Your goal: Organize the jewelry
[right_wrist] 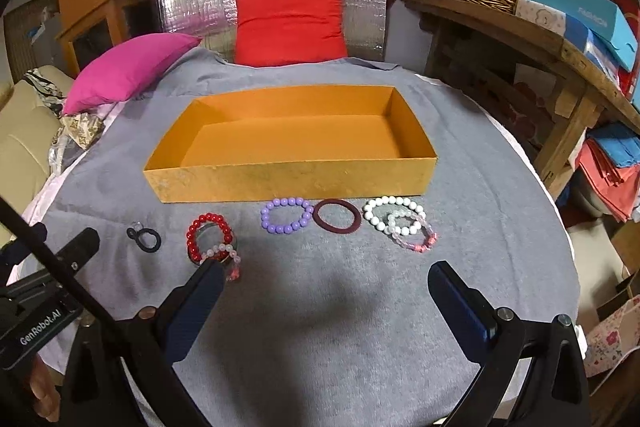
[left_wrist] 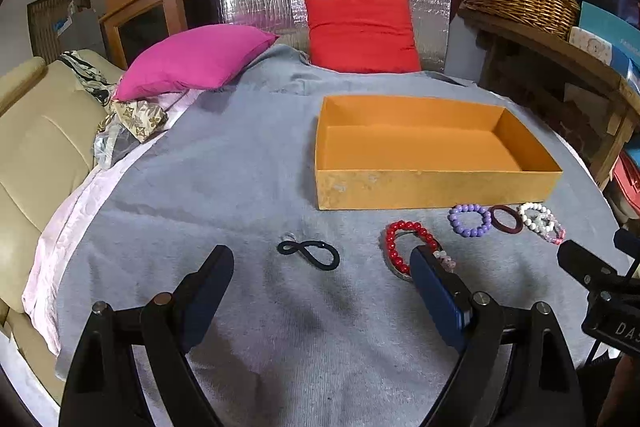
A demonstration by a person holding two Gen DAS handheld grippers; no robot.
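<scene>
A: Where does the jewelry lie?

B: In a loose row on the grey cloth (right_wrist: 320,307) that covers the desk, just in front of the orange box (right_wrist: 288,183), which is empty. From the left edge: a black hair tie (left_wrist: 309,254) twisted into a figure eight, a red bead bracelet (right_wrist: 209,235) lying over a metal bangle with a pale pink bead bracelet across it, then a purple bead bracelet (right_wrist: 286,215), a dark red hair band (right_wrist: 338,217), and a white bead bracelet (right_wrist: 394,214) overlapping a clear pink one toward the right edge.

A: And the tools?

B: The left tool (left_wrist: 322,291) hangs above the cloth with its fingers spread wide, the black tie between them further on and the red pile just past its right finger. The right tool (right_wrist: 325,291) is also spread wide and holds nothing, with the purple and dark red rings ahead of it.

A: How will these pieces handle?

B: Light, all of them, I judge. The beads look hard, round and glossy, so they may roll or slip out of a pinch across one bead. Better to close on the strand itself, one finger inside the ring and one outside. The hair bands look soft and should squash and grip easily. The stacked pieces may snag and drag a neighbour along, so I would take the top one first.
</scene>
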